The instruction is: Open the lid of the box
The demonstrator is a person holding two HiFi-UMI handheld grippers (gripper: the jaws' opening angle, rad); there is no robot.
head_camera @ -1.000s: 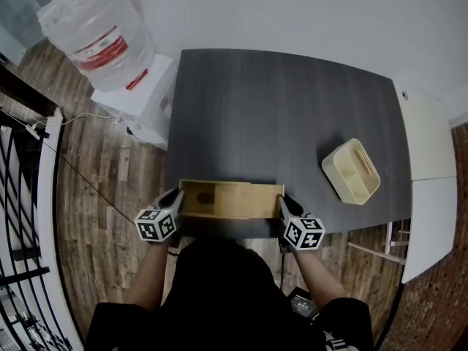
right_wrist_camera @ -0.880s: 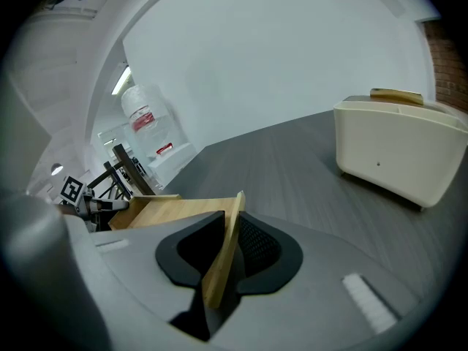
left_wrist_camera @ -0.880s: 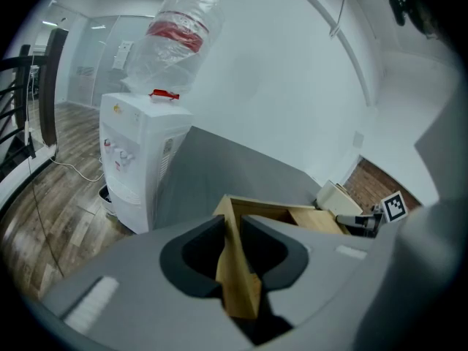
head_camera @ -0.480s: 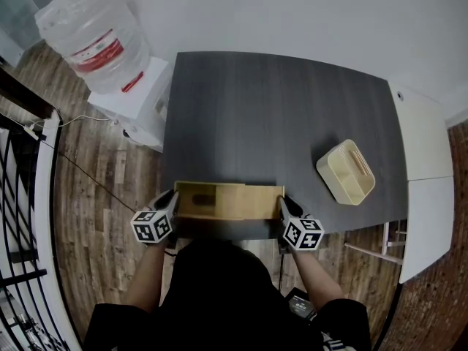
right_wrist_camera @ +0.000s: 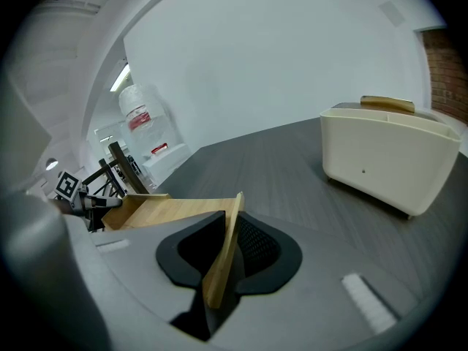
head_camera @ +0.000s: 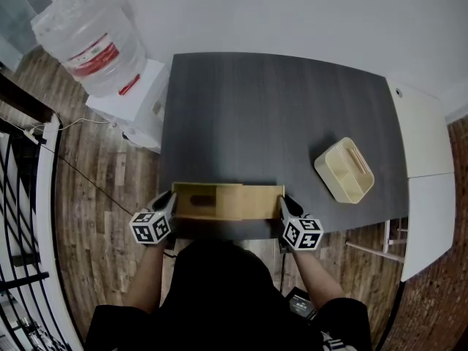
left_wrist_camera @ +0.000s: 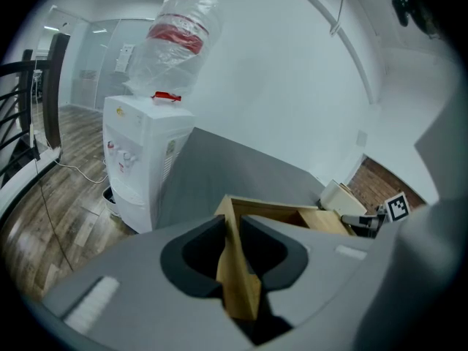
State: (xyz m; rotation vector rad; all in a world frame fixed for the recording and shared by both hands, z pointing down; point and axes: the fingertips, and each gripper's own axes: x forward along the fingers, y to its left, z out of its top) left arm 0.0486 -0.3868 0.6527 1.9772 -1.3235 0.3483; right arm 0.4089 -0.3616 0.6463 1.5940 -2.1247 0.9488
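Note:
A long wooden box (head_camera: 194,199) lies along the front edge of the dark grey table (head_camera: 278,115). Its flat lid (head_camera: 252,200) covers the right part; the left part stands open and shows the inside. My left gripper (head_camera: 172,202) is shut on the box's left end wall (left_wrist_camera: 238,284), which sits between the pads in the left gripper view. My right gripper (head_camera: 284,205) is shut on the thin board at the right end (right_wrist_camera: 219,273), and the lid (right_wrist_camera: 175,209) stretches away from it.
A beige open container (head_camera: 344,170) stands on the table at the right, also seen close in the right gripper view (right_wrist_camera: 387,159). A water dispenser (head_camera: 110,57) stands off the table's left side. A white side table (head_camera: 424,174) adjoins on the right, and a black railing (head_camera: 22,218) runs at far left.
The left gripper has moved a little to the left with the box's end, and the open part at the left has grown wider. The right gripper has stayed put.

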